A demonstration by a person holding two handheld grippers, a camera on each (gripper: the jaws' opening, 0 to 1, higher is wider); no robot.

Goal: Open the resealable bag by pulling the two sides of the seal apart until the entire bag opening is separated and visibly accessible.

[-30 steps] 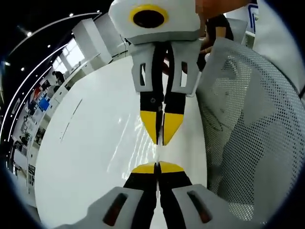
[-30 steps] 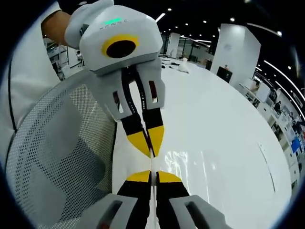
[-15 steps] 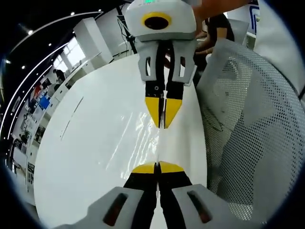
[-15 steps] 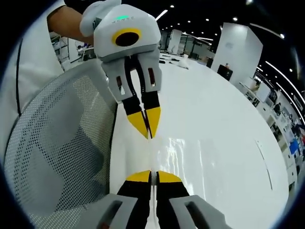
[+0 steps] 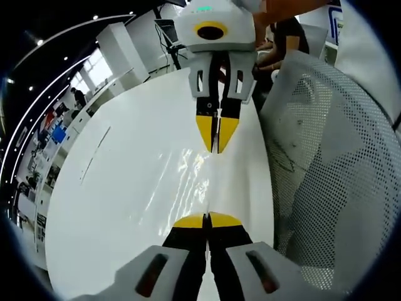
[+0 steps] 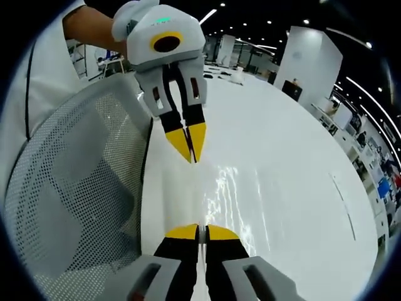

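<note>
White table (image 5: 125, 188), mesh chair back (image 5: 332, 175) beside it.

Clear bag (image 5: 210, 182) stretched taut above table

The place looked like a large open-plan lab or showroom hall. A broad white table (image 6: 294, 163) stood under a dark ceiling with rows of spot lights (image 6: 250, 28). Beyond the table were white pillars (image 6: 310, 59), windows (image 5: 84, 78) and a mesh chair back (image 5: 332, 169) beside it.
</note>
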